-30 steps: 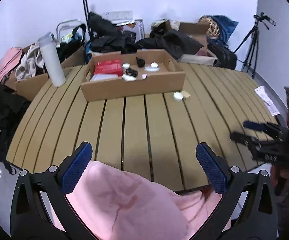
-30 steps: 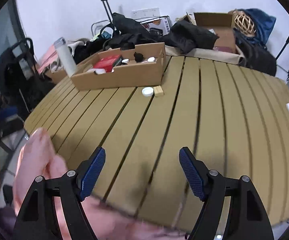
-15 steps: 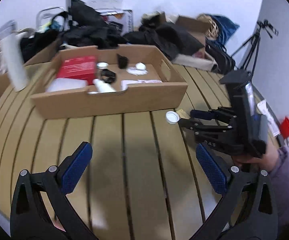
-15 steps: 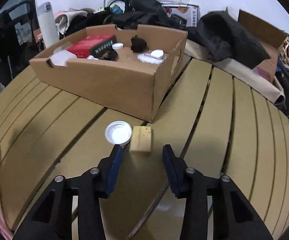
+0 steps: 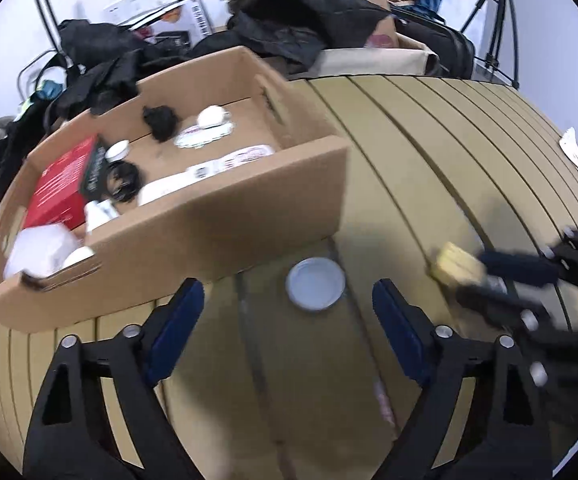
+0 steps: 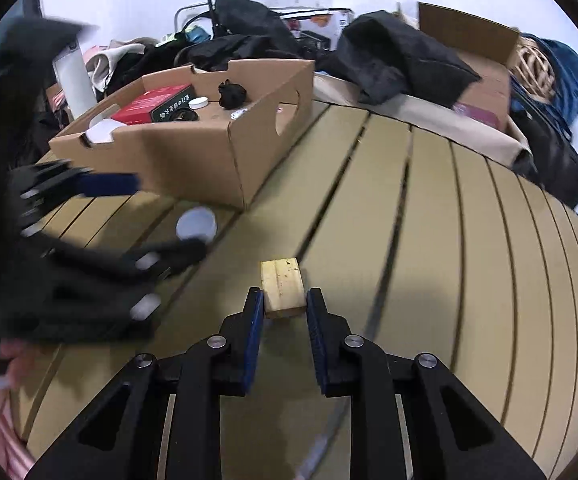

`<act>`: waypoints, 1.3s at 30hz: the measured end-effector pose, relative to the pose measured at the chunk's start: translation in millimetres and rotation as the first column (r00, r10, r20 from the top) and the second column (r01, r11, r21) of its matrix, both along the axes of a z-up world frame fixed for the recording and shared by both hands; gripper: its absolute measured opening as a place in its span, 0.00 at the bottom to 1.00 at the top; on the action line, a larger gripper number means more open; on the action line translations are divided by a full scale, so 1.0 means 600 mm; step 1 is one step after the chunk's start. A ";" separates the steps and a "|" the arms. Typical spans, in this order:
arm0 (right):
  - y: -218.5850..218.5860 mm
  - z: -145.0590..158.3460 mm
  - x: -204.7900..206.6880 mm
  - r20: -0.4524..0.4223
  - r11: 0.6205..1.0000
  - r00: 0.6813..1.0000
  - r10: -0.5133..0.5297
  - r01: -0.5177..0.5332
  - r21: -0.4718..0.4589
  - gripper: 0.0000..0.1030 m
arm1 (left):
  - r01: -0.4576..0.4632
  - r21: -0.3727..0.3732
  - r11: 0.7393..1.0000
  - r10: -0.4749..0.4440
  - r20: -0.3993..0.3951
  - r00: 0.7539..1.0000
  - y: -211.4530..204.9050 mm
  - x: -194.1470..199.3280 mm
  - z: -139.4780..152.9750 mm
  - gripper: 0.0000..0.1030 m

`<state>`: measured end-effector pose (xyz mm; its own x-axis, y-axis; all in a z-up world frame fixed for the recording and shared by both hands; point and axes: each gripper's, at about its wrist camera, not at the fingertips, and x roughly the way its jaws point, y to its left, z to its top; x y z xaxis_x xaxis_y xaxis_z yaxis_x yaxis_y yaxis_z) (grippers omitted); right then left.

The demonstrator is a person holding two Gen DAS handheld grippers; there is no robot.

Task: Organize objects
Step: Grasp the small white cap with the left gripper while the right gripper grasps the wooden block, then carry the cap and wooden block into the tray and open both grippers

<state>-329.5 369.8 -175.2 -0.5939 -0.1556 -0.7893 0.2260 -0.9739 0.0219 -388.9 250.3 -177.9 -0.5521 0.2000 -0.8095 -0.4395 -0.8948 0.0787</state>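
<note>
Between the right tool's blue pads, which have just been closing and now pinch it on the bench, sits the wooden block; left tool, narrowing yet still spread, straddles the white cap short of it — pickup step, next likely lifting both toward the cardboard box.

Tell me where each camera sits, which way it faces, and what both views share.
Left wrist: on the left tool, tilted down at the slatted table; white lid ahead between its open fingers; right tool at right.
Right wrist: on the right tool, tilted down; its pads close around the wooden block; left tool and a hand at left.
Shared: lid, block, cardboard box, table.
</note>
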 end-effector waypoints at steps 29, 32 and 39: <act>-0.124 0.182 0.146 -0.117 0.995 0.992 0.038 -0.047 -0.083 0.23 | -0.093 0.392 0.915 0.112 -0.026 0.993 -0.262 0.130 0.256 0.25; -0.135 0.205 0.047 -0.098 0.995 0.994 0.042 -0.050 -0.086 0.23 | -0.114 0.330 0.937 0.107 0.040 0.994 -0.233 0.013 0.256 0.25; -0.156 0.148 -0.222 0.056 1.000 0.998 -0.018 0.019 -0.011 0.23 | -0.186 0.251 0.950 0.127 0.234 0.964 -0.162 -0.256 0.120 0.25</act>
